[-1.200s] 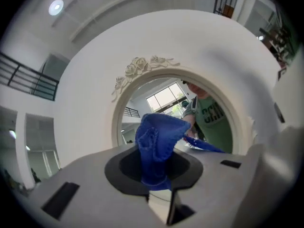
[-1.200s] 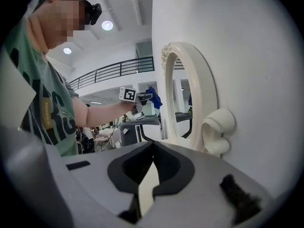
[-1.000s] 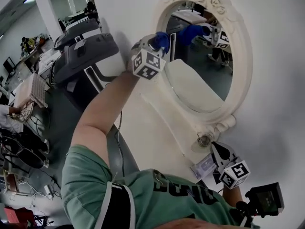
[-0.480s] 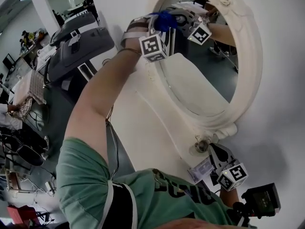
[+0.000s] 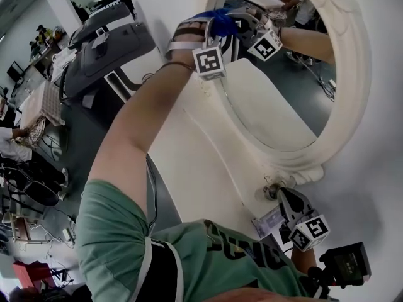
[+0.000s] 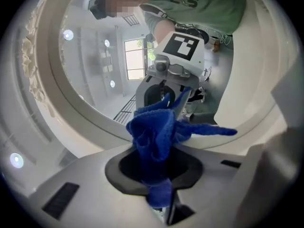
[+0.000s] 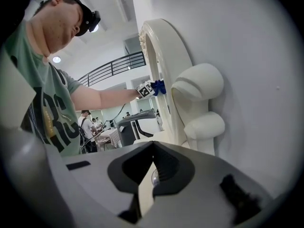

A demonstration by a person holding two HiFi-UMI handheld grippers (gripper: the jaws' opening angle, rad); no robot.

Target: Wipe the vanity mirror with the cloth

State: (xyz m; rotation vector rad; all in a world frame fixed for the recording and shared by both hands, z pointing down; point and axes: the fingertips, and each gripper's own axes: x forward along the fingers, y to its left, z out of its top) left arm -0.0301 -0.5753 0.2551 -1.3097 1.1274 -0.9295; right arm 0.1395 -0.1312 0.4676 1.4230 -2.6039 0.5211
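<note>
Wiping stroke: just begun, by my read. The left tool point(image 5: 215, 33) is clamped on the blue cloth point(image 6: 153, 129), which sticks out past the jaws in a loose bunch.
Cloth position: at the far left edge of the vanity mirror point(image 5: 277, 99), just beside the inner lip of its cream frame point(image 5: 354, 74). In the left gripper view the cloth meets its own reflection, so contact with the glass looks likely.
Change: a second ago the left tool sat lower, outside the frame's left rim, with the cloth off the glass. Half a second ago it had climbed to the rim. Now it is a touch farther in, and the glass reflects the marker cube and the forearm.
Meaning: the approach looks finished and wiping starts from the far left. Nearly all the glass is yet to cover: the centre, the right side and the near end.
Right tool point(image 5: 284, 201): it has stayed low at the near right, by the mirror's foot and a small knob point(image 5: 271, 190) on the white surface point(image 5: 208, 162). Its jaws are drawn together with only a thin pale sliver between them, and I can make out nothing gripped.
Next move: probably a sweep rightward and toward the near end.
Risk: the bunched cloth offers a small pad, so hard jaw tips could touch the glass or the frame.
</note>
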